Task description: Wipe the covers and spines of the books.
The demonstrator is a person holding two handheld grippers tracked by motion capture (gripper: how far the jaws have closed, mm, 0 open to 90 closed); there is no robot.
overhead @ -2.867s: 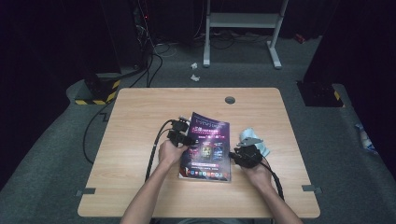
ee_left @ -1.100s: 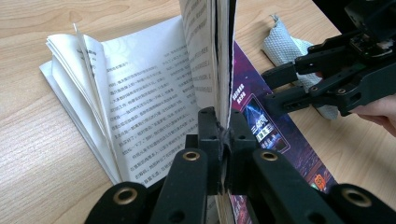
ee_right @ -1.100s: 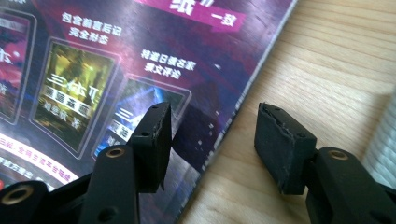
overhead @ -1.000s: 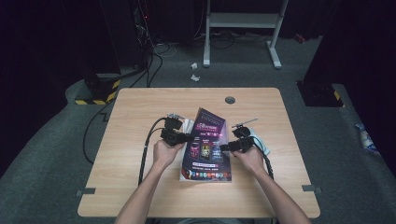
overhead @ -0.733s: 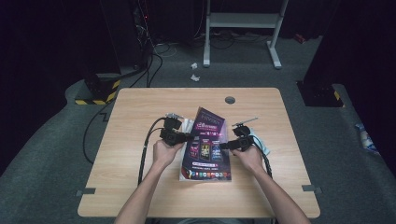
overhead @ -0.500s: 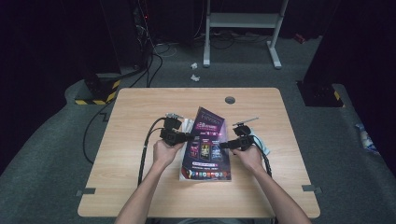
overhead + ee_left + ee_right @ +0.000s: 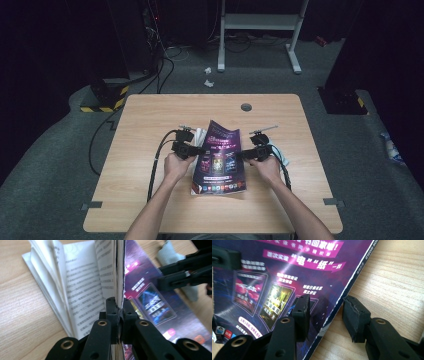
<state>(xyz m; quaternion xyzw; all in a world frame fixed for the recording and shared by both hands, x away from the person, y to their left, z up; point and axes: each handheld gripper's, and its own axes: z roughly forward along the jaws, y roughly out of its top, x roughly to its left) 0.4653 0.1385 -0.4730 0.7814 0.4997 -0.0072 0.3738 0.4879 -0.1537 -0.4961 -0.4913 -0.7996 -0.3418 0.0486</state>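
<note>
A book with a purple cover [image 7: 220, 162] lies in the middle of the wooden table [image 7: 150, 115]. My left gripper [image 7: 200, 150] is shut on the cover and a few pages at the book's left edge. It holds them raised on edge [image 7: 119, 307], above the spread white text pages [image 7: 82, 285]. My right gripper [image 7: 241, 154] is open and its jaws have just been closing. They straddle the cover's right edge [image 7: 324, 307]: one pad hangs over the purple cover [image 7: 287, 270], the other over bare wood. Neither pad presses. The right gripper [image 7: 161, 277] also shows across the cover in the left gripper view.
A pale cloth [image 7: 282, 155] lies just right of the book, beside my right hand. A round cable hole [image 7: 246, 106] sits near the table's far edge. A black cable [image 7: 155, 160] trails from the left gripper. On the floor beyond stand a white frame [image 7: 260, 20] and a striped base [image 7: 102, 102].
Since the earliest frame the book's left part has been lifted by the left gripper. The right gripper came in to the cover's right edge, and its jaws have narrowed.
</note>
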